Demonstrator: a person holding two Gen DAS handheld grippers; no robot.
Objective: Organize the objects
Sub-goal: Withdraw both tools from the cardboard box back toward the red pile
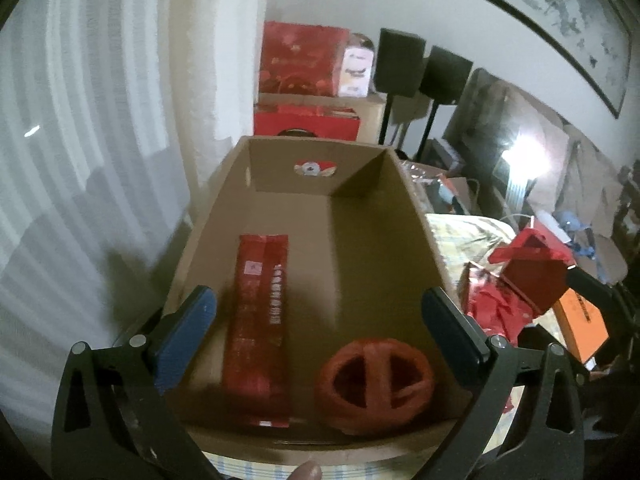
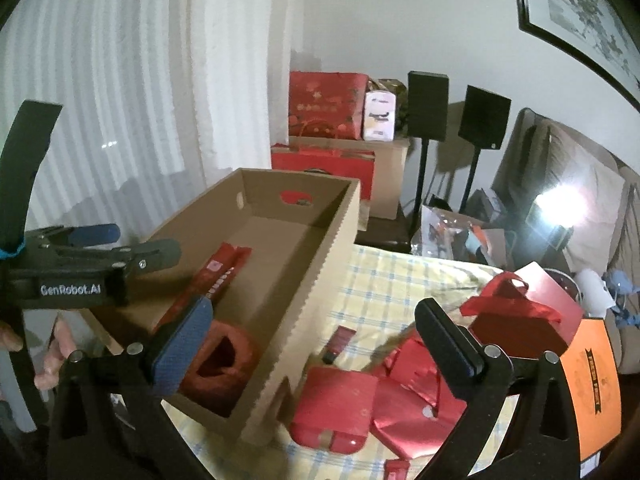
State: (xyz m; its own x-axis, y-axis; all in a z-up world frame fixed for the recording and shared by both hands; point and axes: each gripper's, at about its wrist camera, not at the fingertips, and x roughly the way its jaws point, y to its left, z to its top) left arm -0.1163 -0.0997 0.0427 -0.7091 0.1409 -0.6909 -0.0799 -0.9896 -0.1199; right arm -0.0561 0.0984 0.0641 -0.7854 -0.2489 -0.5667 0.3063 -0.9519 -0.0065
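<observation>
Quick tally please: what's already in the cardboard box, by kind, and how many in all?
Inside the cardboard box:
Long red packet: 1
Round red openwork ball: 1
Total: 2
Several more red items lie outside on the checked cloth, not counted here.

A matt brown cardboard box (image 1: 416, 216) is seen. A glossy red foil packet (image 1: 256, 320) lies inside. The checked tablecloth (image 2: 380, 280) looks like soft cloth. Shiny red wrapping paper (image 2: 412, 412) is crumpled.
</observation>
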